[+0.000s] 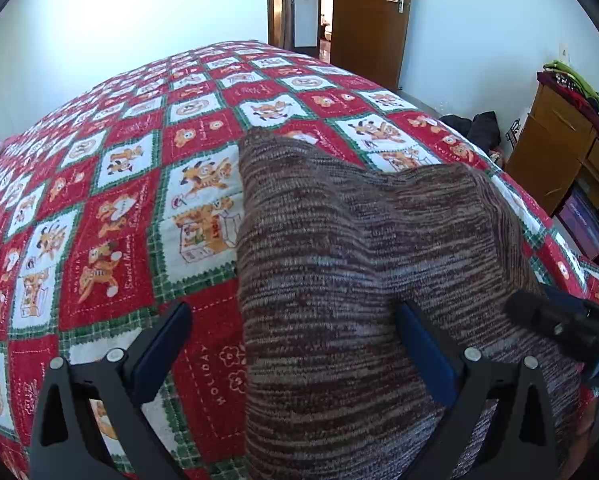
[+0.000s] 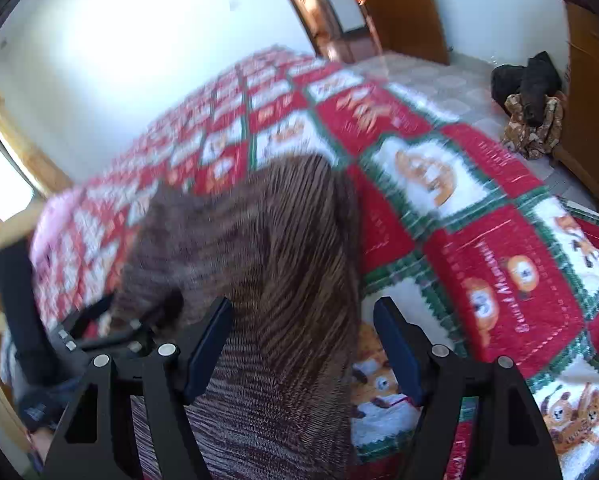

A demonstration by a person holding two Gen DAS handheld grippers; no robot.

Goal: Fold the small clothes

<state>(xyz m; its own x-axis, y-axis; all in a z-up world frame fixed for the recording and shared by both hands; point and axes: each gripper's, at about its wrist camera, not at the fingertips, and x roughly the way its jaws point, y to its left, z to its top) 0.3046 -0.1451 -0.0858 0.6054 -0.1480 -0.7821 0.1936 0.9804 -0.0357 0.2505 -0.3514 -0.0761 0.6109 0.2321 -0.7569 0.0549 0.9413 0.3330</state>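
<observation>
Both of my grippers sit right at the lens, so start on the left: my left gripper [image 1: 295, 344] is spread wide, holding nothing, its left finger [image 1: 163, 344] over bare quilt [image 1: 111, 216] and its right finger [image 1: 423, 344] over the knit. That knit is the brown-and-grey striped garment [image 1: 359, 248], lying on the bed a little right of centre, looking like a neat slab with a straight left edge and a squared far end, though 1 far corner rides up in a hump. Moving right, my right gripper [image 2: 303, 344] is also wide apart and empty, left finger [image 2: 209, 344] above the same garment [image 2: 267, 280], right finger [image 2: 399, 352] over the quilt [image 2: 499, 272]; that view is smeared with motion, so fine detail is lost. Further right, a dark bundle lies on the floor [image 2: 527, 80] by a wooden cabinet [image 1: 559, 152].

My read: at least 1 fold is in, the piece is compact, and what's left is flattening that raised corner, perhaps 1 more fold. No other clothes on the bed that I can see.
</observation>
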